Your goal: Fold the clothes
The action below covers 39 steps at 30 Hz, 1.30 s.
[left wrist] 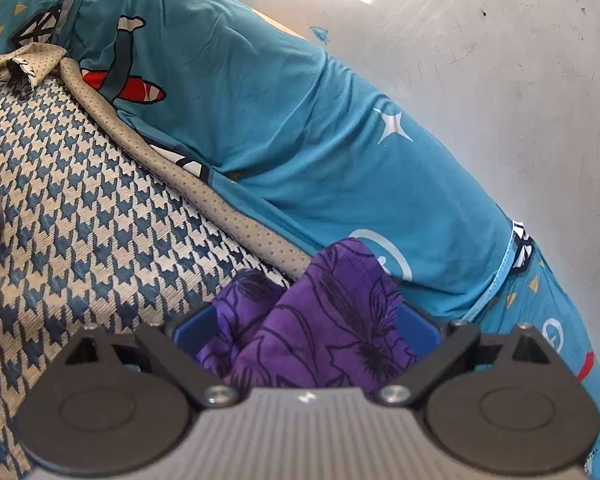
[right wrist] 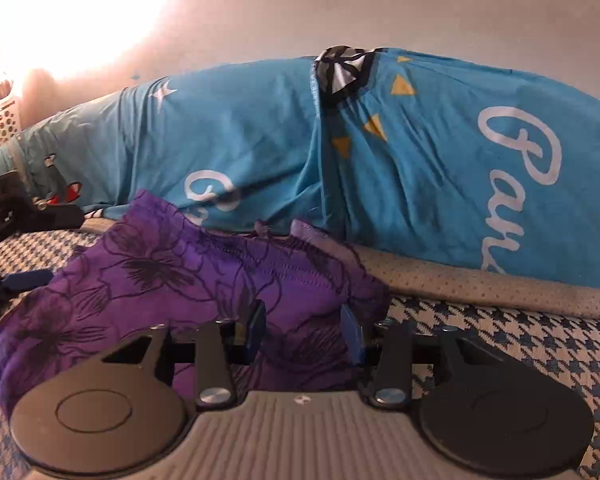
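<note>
Purple floral fabric [right wrist: 172, 280], the piece in hand for folding, is held up at two spots so that it spans between the tools above a houndstooth-patterned surface [left wrist: 80, 208], probably a bed or sofa. That two-point hold seems meant to keep an edge taut enough to lay down or double over.

In the right wrist view, the right gripper [right wrist: 306, 330] has its blue pads partly closed with a bunched hem of the purple cloth between them. They press into it from both sides, so the cloth looks pinched rather than loose. The rest drapes away to the left and near side, toward a dark shape at the left edge that I judge to be the other tool.

In the left wrist view, the left gripper [left wrist: 304, 336] stands wider, blue pads well apart, with a thick wad of the same purple cloth filling the gap. Whether the pads actually clamp it I cannot tell.

Behind both lies a teal printed sheet [left wrist: 300, 128] against a pale wall [left wrist: 500, 80], with a tan dotted band [left wrist: 204, 200] along its near edge.
</note>
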Each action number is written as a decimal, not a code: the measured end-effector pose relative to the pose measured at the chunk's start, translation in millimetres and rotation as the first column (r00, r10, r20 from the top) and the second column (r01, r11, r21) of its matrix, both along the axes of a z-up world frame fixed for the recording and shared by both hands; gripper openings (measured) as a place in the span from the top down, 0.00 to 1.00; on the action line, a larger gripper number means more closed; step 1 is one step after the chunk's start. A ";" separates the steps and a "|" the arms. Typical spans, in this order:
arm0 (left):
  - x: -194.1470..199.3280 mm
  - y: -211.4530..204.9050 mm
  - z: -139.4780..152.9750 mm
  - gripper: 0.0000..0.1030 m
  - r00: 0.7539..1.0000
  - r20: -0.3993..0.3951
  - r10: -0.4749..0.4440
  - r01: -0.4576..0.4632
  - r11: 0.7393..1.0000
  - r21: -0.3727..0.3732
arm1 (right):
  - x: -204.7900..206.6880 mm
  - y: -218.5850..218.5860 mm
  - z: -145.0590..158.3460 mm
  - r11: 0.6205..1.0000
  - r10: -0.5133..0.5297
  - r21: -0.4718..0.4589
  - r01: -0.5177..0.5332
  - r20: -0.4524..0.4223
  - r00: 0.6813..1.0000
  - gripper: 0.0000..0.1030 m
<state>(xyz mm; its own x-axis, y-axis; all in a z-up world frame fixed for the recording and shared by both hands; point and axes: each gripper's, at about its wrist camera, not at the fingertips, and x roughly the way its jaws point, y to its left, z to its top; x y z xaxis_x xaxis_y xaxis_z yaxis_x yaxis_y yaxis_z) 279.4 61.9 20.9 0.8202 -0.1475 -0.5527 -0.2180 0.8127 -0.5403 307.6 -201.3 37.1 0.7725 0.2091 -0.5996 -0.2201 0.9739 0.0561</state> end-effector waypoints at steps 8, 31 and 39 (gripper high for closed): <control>0.2 23.7 5.8 0.06 0.998 -0.025 0.055 -0.054 0.997 0.046 | 17.0 -15.7 -4.9 0.977 -0.191 0.090 0.194 -0.044 0.981 0.57; -66.3 40.8 20.8 0.06 0.987 -0.097 -0.126 0.137 0.984 0.113 | -94.9 -63.0 8.8 0.843 -0.127 0.465 0.271 -0.317 0.940 0.48; -72.5 44.7 14.4 0.06 0.980 -0.124 -0.154 0.174 0.970 0.169 | -102.5 -33.3 5.6 0.913 -0.035 0.377 0.159 -0.314 0.949 0.48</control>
